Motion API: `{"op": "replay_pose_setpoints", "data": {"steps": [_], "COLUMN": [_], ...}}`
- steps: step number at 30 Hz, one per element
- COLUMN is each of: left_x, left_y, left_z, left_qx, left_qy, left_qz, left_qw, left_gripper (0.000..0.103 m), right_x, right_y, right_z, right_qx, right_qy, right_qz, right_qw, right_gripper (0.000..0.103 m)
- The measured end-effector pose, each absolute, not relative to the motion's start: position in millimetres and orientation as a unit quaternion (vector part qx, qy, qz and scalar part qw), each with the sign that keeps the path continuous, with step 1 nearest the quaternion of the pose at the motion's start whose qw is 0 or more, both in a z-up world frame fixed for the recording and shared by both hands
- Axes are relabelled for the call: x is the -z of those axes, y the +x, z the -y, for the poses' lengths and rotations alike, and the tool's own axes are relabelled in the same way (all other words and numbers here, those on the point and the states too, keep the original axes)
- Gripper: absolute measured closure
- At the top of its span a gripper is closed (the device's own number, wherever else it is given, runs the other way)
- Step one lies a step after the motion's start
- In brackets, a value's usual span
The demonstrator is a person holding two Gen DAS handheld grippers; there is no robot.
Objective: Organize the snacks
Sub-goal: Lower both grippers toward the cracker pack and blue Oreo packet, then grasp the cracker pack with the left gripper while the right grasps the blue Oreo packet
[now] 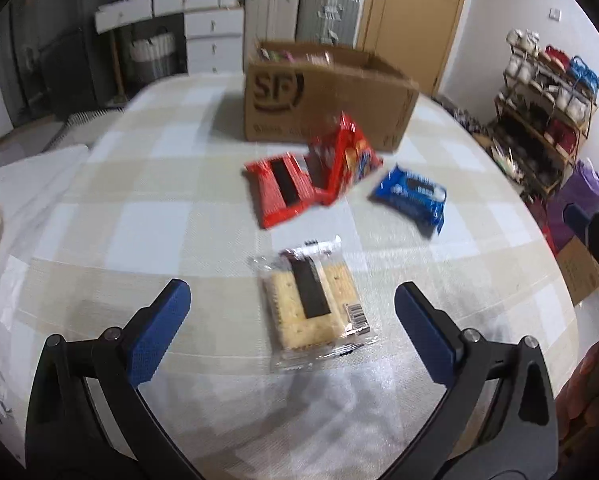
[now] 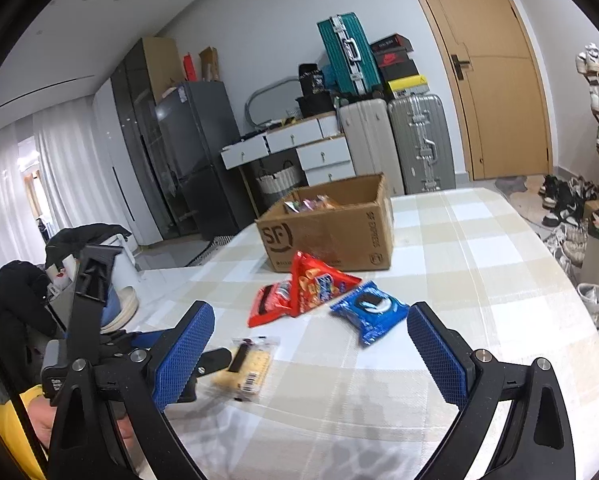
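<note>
Left gripper (image 1: 292, 322): I'm holding its jaws spread wide, nothing between the pads, hovering over the checked tablecloth (image 1: 147, 216). The clear cracker pack (image 1: 315, 304) is lying flat on the cloth right in the gap between my left fingers (image 1: 159, 332), not touching either pad, long side pointing away from me.

Right gripper (image 2: 309, 350): I'm keeping it fully spread too, empty. From this side the cracker pack (image 2: 245, 366) is sitting just inside my left-hand pad, low in the gap. The blue cookie pack (image 2: 369, 312) is lying just past the fingertips, closer to the right-hand finger (image 2: 439, 360).

Ahead of the left fingers, beyond the crackers: the flat red pack (image 1: 281, 190), and the red chip bag (image 1: 347, 156) tilted up, leaning against it. The blue cookie pack (image 1: 411, 196) is lying to the right of those, apart from them. Motion blur here, so I'm not reading the labels.

Further out, dead ahead of both grippers: the cardboard box (image 2: 331, 236), open top, standing on the cloth just behind the chip bag (image 2: 319, 284) and red pack (image 2: 269, 306). Some wrapped snacks (image 2: 309, 203) are showing inside near its far-left corner.

Behind the table: suitcases (image 2: 395, 144), a wooden door (image 2: 495, 80), a shoe rack (image 1: 547, 112) off to the right.
</note>
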State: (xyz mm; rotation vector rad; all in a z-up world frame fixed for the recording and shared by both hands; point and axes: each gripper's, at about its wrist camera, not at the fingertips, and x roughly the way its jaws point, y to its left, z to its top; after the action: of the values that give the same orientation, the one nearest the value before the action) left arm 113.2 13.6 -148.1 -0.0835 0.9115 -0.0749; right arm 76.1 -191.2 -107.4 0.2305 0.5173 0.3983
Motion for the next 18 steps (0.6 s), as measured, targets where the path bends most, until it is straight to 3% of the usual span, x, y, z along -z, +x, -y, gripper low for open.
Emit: {"op": "replay_pose_setpoints", "data": {"steps": [13,16,18], "left_x": [200.3,199.3,195.5], "left_y": [162.3,162.6,161.8], "left_z": [-8.0,-5.8,-1.1], "left_qx": [0.016,0.022,0.041], "left_qy": [-0.043,-0.028,-0.009], "left_qz": [-0.492,-0.488,-0.486], "left_qw": [0.869,0.872,0.873], "left_gripper": [0.001,0.013,0.038], "right_x": [137.5,142.1,144.7], "right_y": [116.5,128.3,135.7], "right_z": [202.8,201.9,201.5], "right_qx": [-0.190,-0.188,-0.187], "right_qy": [0.131,0.130,0.129], "right_qz": [-0.295,-0.308,-0.315], "right_qw": [0.927,0.924,0.922], "right_gripper": [0.004,0.004,0.004]}}
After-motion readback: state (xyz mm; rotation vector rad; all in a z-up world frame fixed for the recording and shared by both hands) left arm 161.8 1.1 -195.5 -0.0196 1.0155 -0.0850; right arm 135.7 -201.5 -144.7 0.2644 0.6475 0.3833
